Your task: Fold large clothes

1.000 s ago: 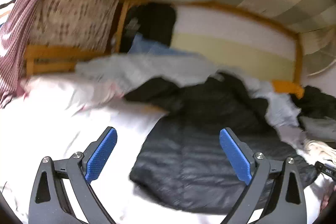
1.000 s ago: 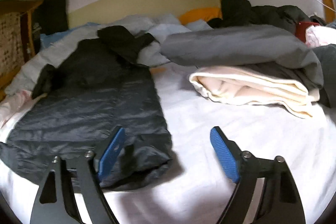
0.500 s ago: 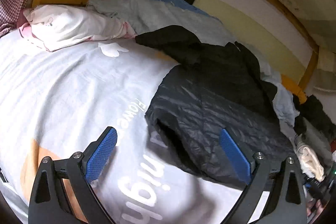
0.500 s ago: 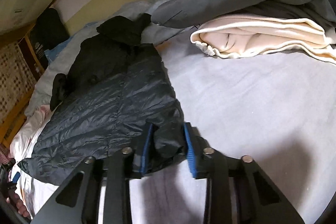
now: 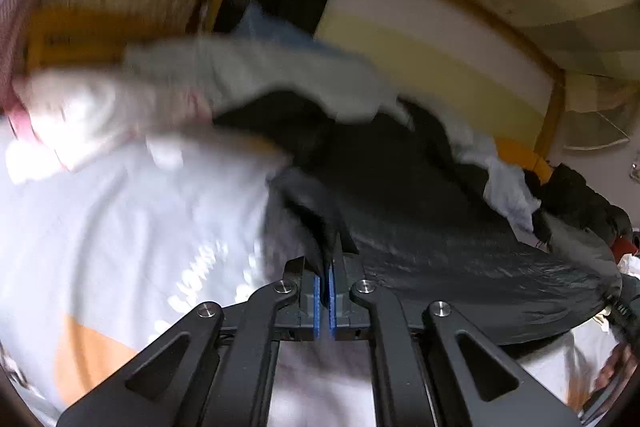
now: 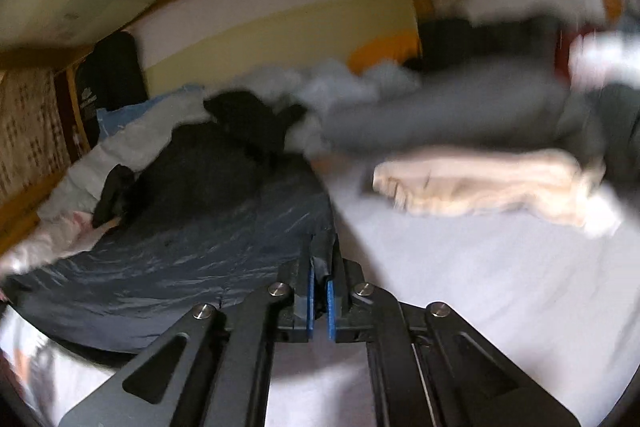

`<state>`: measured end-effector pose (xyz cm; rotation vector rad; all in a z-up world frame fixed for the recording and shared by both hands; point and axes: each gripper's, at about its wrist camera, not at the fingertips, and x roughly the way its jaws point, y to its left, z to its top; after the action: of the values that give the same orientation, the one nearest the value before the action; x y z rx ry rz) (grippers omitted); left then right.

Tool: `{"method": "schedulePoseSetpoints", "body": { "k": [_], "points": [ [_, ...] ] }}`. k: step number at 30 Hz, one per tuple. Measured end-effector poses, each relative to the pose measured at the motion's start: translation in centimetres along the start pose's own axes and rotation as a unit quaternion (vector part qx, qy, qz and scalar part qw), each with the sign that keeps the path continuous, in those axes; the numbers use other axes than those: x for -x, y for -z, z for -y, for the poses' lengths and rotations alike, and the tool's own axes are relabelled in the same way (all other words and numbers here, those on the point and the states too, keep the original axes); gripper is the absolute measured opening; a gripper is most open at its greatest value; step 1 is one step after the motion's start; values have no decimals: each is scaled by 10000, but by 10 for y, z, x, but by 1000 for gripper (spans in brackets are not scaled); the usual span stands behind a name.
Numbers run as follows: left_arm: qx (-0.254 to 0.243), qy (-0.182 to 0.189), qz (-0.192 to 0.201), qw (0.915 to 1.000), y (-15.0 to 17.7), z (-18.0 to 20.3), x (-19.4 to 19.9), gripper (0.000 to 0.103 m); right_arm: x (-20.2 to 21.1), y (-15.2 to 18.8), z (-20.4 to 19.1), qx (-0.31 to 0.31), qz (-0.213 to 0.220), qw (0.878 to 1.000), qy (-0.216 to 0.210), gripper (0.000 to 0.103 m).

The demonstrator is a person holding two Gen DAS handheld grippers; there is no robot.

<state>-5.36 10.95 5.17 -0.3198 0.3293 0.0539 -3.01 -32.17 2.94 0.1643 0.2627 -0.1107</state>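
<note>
A dark quilted puffer jacket (image 5: 440,227) lies spread on the bed, hood toward the headboard. My left gripper (image 5: 325,267) is at its lower left corner, jaws closing, the blue pads pinching a fold of the hem. In the right wrist view the same jacket (image 6: 200,227) stretches off to the left. My right gripper (image 6: 320,267) is closing too, its pads clamped on the jacket's lower right corner. The hem hangs taut between the two corners. Both views are motion-blurred.
A printed white bed sheet (image 5: 120,227) lies under the jacket. A folded cream blanket (image 6: 492,187) and a grey garment (image 6: 440,111) lie to the right. White and pink cloth (image 5: 100,111) and pale bedding (image 5: 260,67) are piled by the wooden bed frame (image 5: 554,115).
The left gripper, wide open before, has shut on the jacket's left corner. The right gripper has gone from open to clamped on the right corner. Both views have tilted up.
</note>
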Motion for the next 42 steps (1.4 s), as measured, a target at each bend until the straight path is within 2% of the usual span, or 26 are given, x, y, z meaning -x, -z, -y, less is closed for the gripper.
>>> {"method": "schedulePoseSetpoints", "body": {
  "k": [3, 4, 7, 10, 15, 18, 21, 25, 28, 30, 31, 32, 33, 34, 35, 36, 37, 38, 40, 42],
  "points": [
    [-196, -133, 358, 9991, -17, 11, 40, 2, 36, -20, 0, -84, 279, 9995, -76, 4],
    [-211, -168, 354, 9990, -23, 13, 50, 3, 51, -26, 2, -116, 324, 9993, -122, 4],
    [-386, -419, -66, 9984, -36, 26, 55, 3, 75, -34, 1, 10, 266, 9996, 20, 5],
    [-854, -738, -176, 9934, -47, 43, 45, 3, 73, -45, -7, 423, 112, 9989, 171, 5],
    [-952, -953, -620, 9889, -58, 46, -18, 3, 5, -62, -3, 539, -1003, 9935, 46, 5],
    [-1082, -1083, -958, 9836, -52, 41, -63, 3, -44, -61, -5, 628, -1397, 9882, -95, 5],
    [-1149, -1227, -1260, 9777, -40, 37, -102, 3, -85, -52, -6, 710, -1662, 9835, -103, 5],
    [-1232, -1412, -1478, 9711, -25, 36, -142, 4, -130, -32, -8, 703, -1933, 9786, 23, 5],
    [-1192, -1535, -1545, 9687, -11, 31, -156, 8, -150, -17, -14, 718, -2037, 9762, 207, 5],
    [-1212, -1482, -1443, 9708, 0, 28, -158, 10, -154, -13, -18, 848, -1945, 9765, 365, 7],
    [-1235, -1480, -1348, 9719, 4, 27, -156, 23, -154, -14, -18, 879, -1868, 9772, 498, 16],
    [-1257, -1506, -1195, 9733, 8, 28, -150, 32, -149, -16, -16, 916, -1709, 9785, 697, 33],
    [-1288, -1511, -983, 9752, 8, 28, -142, 51, -146, -19, -14, 930, -1571, 9799, 809, 44],
    [-1363, -1556, -709, 9758, 6, 31, -133, 72, -134, -23, -8, 904, -1250, 9840, 887, 70],
    [-1479, -1681, -521, 9732, 4, 34, -126, 82, -125, -26, -5, 855, -1014, 9875, 854, 81],
    [-1658, -1863, -307, 9679, 2, 38, -119, 87, -110, -29, 0, 782, -759, 9912, 752, 81],
    [-1754, -1874, -51, 9665, 0, 42, -109, 87, -103, -32, 3, 754, -700, 9925, 667, 81],
    [-1755, -1735, 172, 9689, -1, 45, -99, 87, -94, -36, 5, 718, -660, 9940, 485, 81],
    [-1672, -1122, 526, 9781, -5, 56, -75, 89, -72, -39, 4, 659, -495, 9966, 91, 81],
    [-1690, -426, 671, 9824, -3, 73, -55, 92, -54, -38, -5, 721, -294, 9967, -235, 89]
  ]
}}
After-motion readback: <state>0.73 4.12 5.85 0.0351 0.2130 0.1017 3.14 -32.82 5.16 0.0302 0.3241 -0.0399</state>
